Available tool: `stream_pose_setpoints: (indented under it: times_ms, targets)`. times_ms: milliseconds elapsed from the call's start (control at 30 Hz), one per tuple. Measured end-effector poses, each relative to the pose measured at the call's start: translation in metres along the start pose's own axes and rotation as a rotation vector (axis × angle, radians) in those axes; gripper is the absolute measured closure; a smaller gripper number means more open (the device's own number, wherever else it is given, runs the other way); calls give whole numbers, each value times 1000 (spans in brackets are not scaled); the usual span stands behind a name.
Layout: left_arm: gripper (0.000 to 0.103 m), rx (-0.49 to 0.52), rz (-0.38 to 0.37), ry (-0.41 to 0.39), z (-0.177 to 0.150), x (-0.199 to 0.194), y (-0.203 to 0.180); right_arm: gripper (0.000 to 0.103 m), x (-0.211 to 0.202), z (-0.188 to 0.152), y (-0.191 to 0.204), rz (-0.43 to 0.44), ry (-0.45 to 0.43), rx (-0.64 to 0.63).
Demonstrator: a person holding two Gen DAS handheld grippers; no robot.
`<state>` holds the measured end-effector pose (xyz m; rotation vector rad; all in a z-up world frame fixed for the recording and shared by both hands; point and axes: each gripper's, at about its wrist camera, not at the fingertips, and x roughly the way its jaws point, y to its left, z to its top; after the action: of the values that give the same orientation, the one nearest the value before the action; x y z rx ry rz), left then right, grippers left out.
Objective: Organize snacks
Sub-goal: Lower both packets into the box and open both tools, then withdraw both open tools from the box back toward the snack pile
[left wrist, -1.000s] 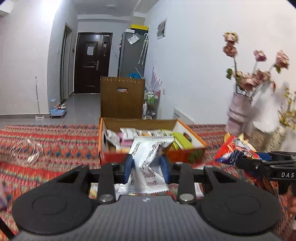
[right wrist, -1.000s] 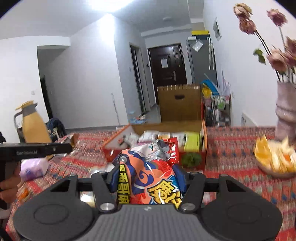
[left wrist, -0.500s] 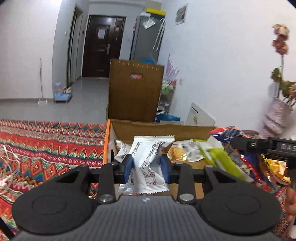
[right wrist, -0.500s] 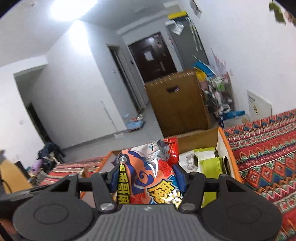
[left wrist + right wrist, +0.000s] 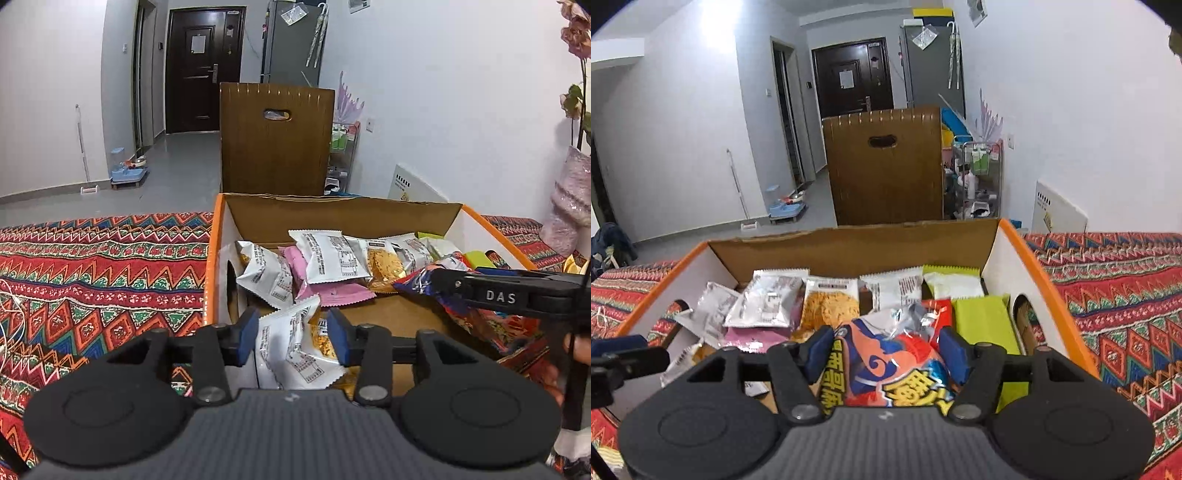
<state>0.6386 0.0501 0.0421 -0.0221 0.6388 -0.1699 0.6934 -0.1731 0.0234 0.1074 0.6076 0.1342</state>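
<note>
Left wrist view: both tongs, left tongs (image 5: 291, 334) and right tongs (image 5: 882, 349), just opened over cardboard box (image 5: 218, 258), loosing white packet (image 5: 291, 350) and orange bag (image 5: 886, 365) inside; deposit apparently nearly complete.

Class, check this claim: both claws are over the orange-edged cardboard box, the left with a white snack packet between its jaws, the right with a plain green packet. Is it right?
One detail is wrong. The right wrist view shows the right claw around an orange and blue printed snack bag, not a plain green packet. The rest stands: both claws over the orange-edged cardboard box, the left claw around a white snack packet.
</note>
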Motion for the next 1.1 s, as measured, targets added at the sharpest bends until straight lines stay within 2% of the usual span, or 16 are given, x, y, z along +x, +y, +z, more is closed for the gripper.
stream_pose_setpoints:
  times_ms: [33,133,200,267,333,400,500,633,733,833,933,1100]
  targets:
    - [56,5,-1,-1,-1,0,-1,37,1,-1,1,-6,-8,-4]
    - [52,18,0,-1,-1,2,-4,37,1,0,4,-15,-34,-38]
    - [51,22,-2,1,-1,1,-5,36,1,2,5,-14,-17,-56]
    - [48,23,-8,1,-1,-2,-4,26,0,3,4,13,8,-56]
    - [43,21,-12,-4,0,-6,-3,21,-5,5,3,31,5,-45]
    - [36,20,-8,-10,1,-12,-1,21,-14,9,5,22,-17,-55]
    - [34,13,3,-21,7,-26,1,21,-37,20,8,29,-70,-68]
    - [20,38,5,-110,10,-66,-6,13,-89,26,8,57,-156,-69]
    - [15,49,6,-136,4,-96,-14,13,-126,21,4,76,-161,-96]
    - [6,69,-2,-172,-8,-134,-24,10,-158,10,-2,78,-162,-117]
    - [4,68,-24,-200,-22,-172,-34,6,-192,-9,-8,72,-164,-146]
    - [1,62,-72,-239,-50,-231,-54,6,-248,-49,-20,87,-145,-157]
